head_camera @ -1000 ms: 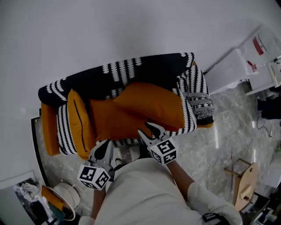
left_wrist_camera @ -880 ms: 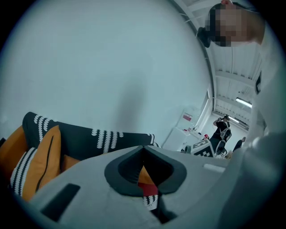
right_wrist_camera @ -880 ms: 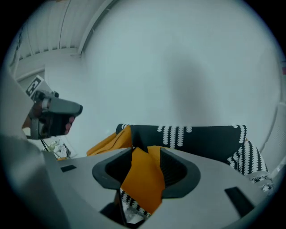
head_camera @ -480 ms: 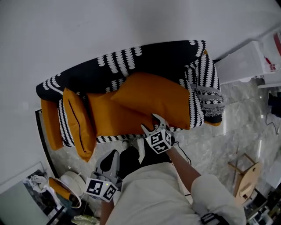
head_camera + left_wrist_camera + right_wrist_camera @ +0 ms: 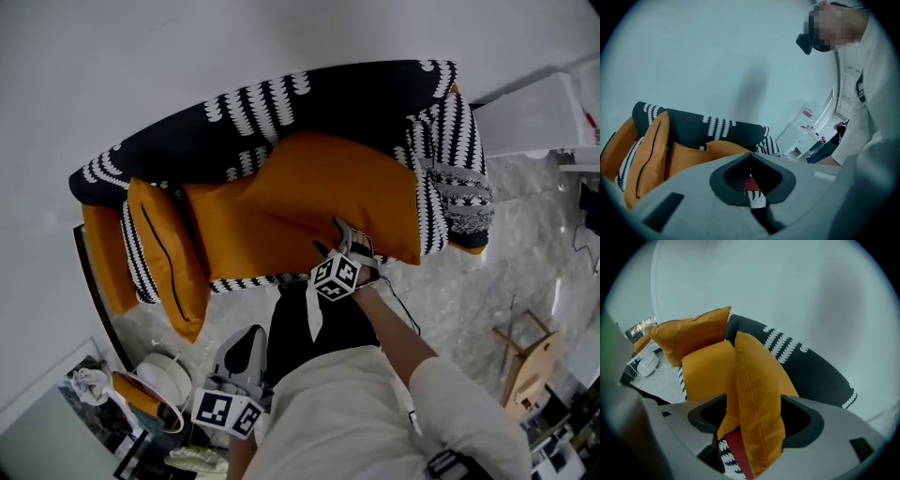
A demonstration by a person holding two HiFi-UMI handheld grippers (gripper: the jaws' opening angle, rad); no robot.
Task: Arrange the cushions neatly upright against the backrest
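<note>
Black-and-white patterned sofa (image 5: 441, 141) in front of me, orange seat (image 5: 234, 248), large orange cushion (image 5: 328, 187) tilted across its right half, far corner at the backrest (image 5: 309, 103), second orange cushion (image 5: 167, 258) on edge beside the left armrest (image 5: 136, 267).

A plain white wall (image 5: 187, 56) meets a grey marbled floor (image 5: 469, 300), with a white cabinet (image 5: 534, 117) and wooden stand (image 5: 532, 370) nearby.

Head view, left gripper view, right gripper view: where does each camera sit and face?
Head view: head-mounted, steeply down onto the sofa; torso, left gripper, right gripper show.
Left gripper view: along its shut jaws toward the sofa; the person's sleeve shows.
Right gripper view: along jaws that have just been opening, orange cushion between them.
Shared: the sofa.
</note>
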